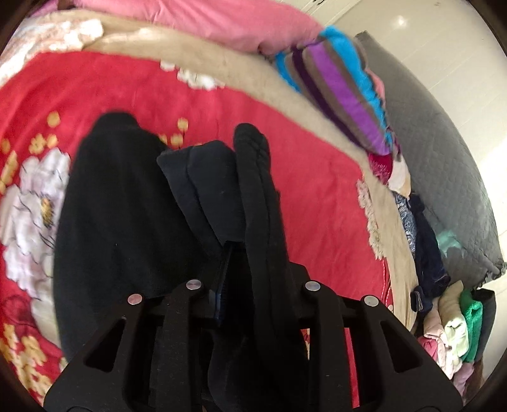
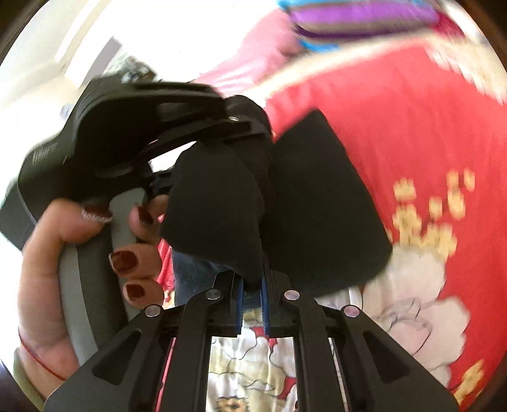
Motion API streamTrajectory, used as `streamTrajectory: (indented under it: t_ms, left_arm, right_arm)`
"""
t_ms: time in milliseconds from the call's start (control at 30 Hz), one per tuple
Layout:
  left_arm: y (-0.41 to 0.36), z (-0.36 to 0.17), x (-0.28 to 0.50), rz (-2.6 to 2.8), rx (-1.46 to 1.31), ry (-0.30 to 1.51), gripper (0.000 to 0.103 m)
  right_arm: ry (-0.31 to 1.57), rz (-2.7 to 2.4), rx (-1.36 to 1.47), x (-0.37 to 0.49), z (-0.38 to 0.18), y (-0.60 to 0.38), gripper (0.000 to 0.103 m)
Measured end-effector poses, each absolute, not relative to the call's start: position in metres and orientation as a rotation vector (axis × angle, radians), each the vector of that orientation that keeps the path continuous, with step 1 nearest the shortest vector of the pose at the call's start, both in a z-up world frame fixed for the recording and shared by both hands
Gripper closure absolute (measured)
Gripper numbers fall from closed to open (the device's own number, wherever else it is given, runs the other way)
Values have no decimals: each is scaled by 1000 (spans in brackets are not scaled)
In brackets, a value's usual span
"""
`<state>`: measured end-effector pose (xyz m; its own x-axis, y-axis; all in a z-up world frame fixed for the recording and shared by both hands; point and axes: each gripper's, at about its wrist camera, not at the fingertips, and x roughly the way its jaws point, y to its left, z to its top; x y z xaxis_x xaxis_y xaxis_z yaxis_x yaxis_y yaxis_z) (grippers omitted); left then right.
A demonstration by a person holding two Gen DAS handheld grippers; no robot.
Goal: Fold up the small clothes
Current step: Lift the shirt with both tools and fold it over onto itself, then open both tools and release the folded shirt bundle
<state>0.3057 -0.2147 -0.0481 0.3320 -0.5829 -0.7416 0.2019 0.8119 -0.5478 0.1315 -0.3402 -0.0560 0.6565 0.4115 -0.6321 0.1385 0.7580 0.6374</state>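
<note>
A small black garment (image 1: 126, 206) hangs in the air above a red flowered blanket (image 1: 317, 196). My left gripper (image 1: 236, 269) is shut on a bunched edge of it; cloth drapes over the jaws and hides the fingertips. In the right wrist view the same black garment (image 2: 317, 215) fills the middle. My right gripper (image 2: 252, 285) is shut on a fold of it between blue pads. The left gripper's body (image 2: 133, 126) and the hand that holds it (image 2: 63, 260) sit close at the left.
A striped purple and blue cloth (image 1: 342, 95) lies at the bed's far right edge. A pile of folded and loose clothes (image 1: 450, 323) runs along the right side beside a grey quilted cushion (image 1: 443, 164). A pink cover (image 1: 206, 22) lies at the back.
</note>
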Motion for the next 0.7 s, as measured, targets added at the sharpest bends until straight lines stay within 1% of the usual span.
streamTrajectory:
  t_ms: [67,100,133,200,333,400,533,600,700]
  left_arm:
    - [-214,-52,307,-538,-401,1144,80]
    - [-213,-52,308,-566,-420,1149,70]
    - [-211,-50,307,-582,-436,1149,62]
    - [-209,-44,307,-575,-410,1135,60]
    - [-201,-29,306,-577,-415,1103,57]
    - [-195,-20,303,-564,-395,1071,56]
    - [-178,-8,299,-524,-363,1024,53]
    - [-167,-3,298,-491,-340,997,53]
    - [-150,1,293,-443,-302,959,51]
  right_arm:
    - [892,177,881,129,-73,-353,94]
    - [911,170,940,127,-81,-357,93]
    - [928,153,989,125,-89,-362,92]
    - [938,131,1026,124,-95,-365,90]
    - [925,83,981,118,-87,-365,87]
    - [907,57,941,122,-80,-366,82]
    - [857,11,899,119,-67,-372,79]
    - [841,-9,878,119,-62,-374,73]
    - [799,-45,836,115,-54,-378,69]
